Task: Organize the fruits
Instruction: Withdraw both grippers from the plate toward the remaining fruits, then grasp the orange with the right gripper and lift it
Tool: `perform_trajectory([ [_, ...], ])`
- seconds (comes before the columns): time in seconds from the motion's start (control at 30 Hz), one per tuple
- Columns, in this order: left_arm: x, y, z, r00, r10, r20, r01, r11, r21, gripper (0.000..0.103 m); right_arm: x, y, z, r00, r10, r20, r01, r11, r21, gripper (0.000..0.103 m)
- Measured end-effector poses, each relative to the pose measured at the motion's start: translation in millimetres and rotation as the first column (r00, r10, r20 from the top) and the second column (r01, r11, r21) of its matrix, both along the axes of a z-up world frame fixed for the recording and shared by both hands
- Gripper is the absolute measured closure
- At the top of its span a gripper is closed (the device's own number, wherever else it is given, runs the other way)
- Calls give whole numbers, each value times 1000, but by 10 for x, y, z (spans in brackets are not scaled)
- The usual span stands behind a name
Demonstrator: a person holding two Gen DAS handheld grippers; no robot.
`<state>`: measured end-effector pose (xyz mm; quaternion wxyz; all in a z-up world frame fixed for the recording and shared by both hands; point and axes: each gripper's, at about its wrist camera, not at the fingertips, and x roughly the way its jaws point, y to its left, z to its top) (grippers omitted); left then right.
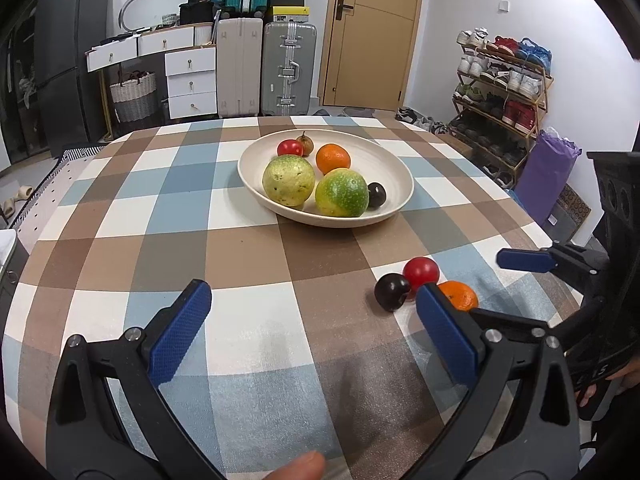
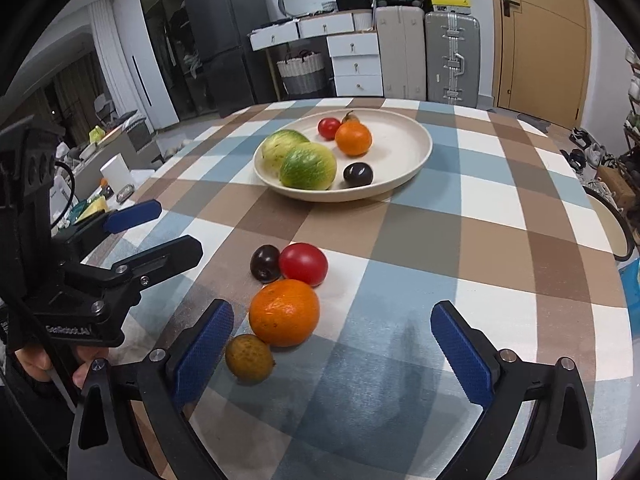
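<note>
Right gripper (image 2: 332, 332) spread wide, orange (image 2: 284, 312) just ahead between its fingers, small brown fruit (image 2: 249, 358) beside the left finger seen only in right view, left gripper (image 1: 314, 312) spread over bare cloth.

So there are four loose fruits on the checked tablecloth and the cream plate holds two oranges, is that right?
Not quite: the cream plate holds one round orange, as the right wrist view shows. The other orange lies loose on the checked tablecloth. Four loose fruits is correct.

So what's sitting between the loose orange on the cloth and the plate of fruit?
A red tomato and a dark plum lie just beyond the orange; then bare checked cloth up to the plate. The right wrist view shows it best.
</note>
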<state>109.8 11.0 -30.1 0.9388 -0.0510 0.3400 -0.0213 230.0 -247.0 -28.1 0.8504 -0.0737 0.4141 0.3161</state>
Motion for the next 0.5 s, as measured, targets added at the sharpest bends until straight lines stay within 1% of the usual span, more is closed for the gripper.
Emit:
perform_trajectory([
  [0.03, 0, 0, 0, 1000, 0, 0, 0, 1000, -1, 1, 3, 22, -8, 1000, 3, -5, -3, 1000, -4, 12],
  [0.1, 6, 7, -5, 1000, 4, -1, -4, 1000, -4, 1, 21, 67, -33, 1000, 8, -25, -8, 1000, -12, 19],
  [0.37, 16, 9, -12, 1000, 4, -6, -5, 1000, -13, 1, 25, 162, -82, 997, 44, -61, -44, 999, -9, 28],
  [0.5, 15, 10, -12, 1000, 5, -6, -5, 1000, -13, 1, 2, 204, -92, 995, 74, -66, -74, 997, -8, 38],
])
